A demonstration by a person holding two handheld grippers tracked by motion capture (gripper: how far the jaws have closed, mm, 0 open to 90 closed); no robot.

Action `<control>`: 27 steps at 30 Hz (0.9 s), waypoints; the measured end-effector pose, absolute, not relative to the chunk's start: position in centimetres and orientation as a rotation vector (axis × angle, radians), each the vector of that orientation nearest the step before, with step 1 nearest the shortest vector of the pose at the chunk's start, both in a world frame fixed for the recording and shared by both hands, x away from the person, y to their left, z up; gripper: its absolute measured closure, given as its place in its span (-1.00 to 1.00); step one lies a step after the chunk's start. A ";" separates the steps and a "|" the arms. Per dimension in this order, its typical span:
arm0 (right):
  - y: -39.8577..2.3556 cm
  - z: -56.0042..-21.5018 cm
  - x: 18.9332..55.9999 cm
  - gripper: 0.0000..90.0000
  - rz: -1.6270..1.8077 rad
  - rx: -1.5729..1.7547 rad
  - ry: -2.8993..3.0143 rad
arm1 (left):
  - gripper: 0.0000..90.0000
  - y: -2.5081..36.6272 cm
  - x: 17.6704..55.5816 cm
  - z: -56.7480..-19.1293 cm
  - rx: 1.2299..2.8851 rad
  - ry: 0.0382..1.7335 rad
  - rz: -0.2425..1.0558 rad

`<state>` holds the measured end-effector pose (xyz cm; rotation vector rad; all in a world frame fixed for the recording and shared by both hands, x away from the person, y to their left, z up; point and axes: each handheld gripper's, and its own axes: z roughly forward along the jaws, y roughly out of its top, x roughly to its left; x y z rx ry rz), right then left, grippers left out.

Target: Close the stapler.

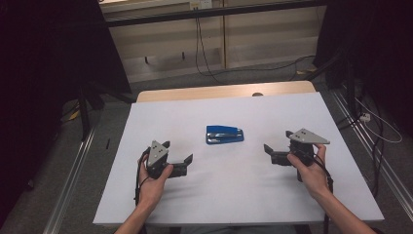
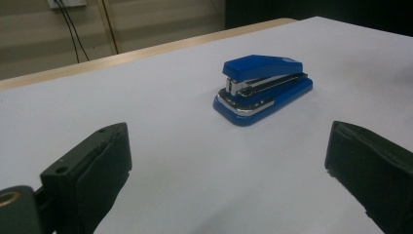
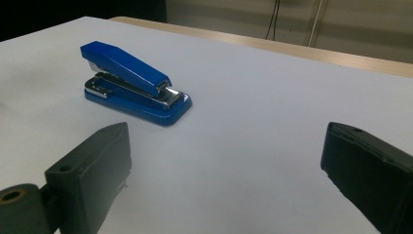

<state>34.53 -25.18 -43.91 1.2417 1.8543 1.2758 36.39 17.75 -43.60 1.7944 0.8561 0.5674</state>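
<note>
— Looking for anything cut off or hard to read?
— Plenty. Both forearms clipped by the bottom edge of the high view. Dark on both sides of the room, nothing readable there. Far edge of the table (image 1: 224,91) partly shadowed, with a small round mark on the wooden strip too tiny to identify. Outer ends of the jaws cropped by the frame in both gripper views.
— And the left gripper (image 1: 176,154)?
— Held in the left hand (image 1: 153,181), low over the white table, jaws set wide apart, nothing between them, touching nothing that can be seen. Same in the left gripper view (image 2: 228,161): 2 black jaws far apart, bare white surface between.
— Right gripper (image 1: 277,145)?
— Gripped by the right hand (image 1: 310,171), jaws likewise spread wide and empty. Confirmed in the right gripper view (image 3: 226,158).
— Where's the blue stapler (image 1: 224,134)?
— Lying flat near the middle of the table, between the 2 grippers and a little farther from the person, well apart from both. Closed, hinge end toward the right gripper. Seen ahead of the jaws at (image 2: 262,88) and (image 3: 135,84).
</note>
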 end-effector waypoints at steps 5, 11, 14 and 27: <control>-25.9 -43.9 33.4 -0.91 1.275 1.248 1.826 | -0.93 19.2 35.7 -43.5 1.761 0.893 0.581; -26.6 -43.7 32.4 -0.92 1.261 1.251 1.789 | -0.93 20.1 34.6 -42.9 1.756 0.873 0.615; -27.0 -43.6 31.7 -0.92 1.268 1.253 1.774 | -0.93 20.6 33.9 -42.9 1.773 0.876 0.617; -29.2 -43.6 29.0 -0.91 1.237 1.297 1.710 | -0.93 22.2 31.8 -43.2 1.775 0.911 0.637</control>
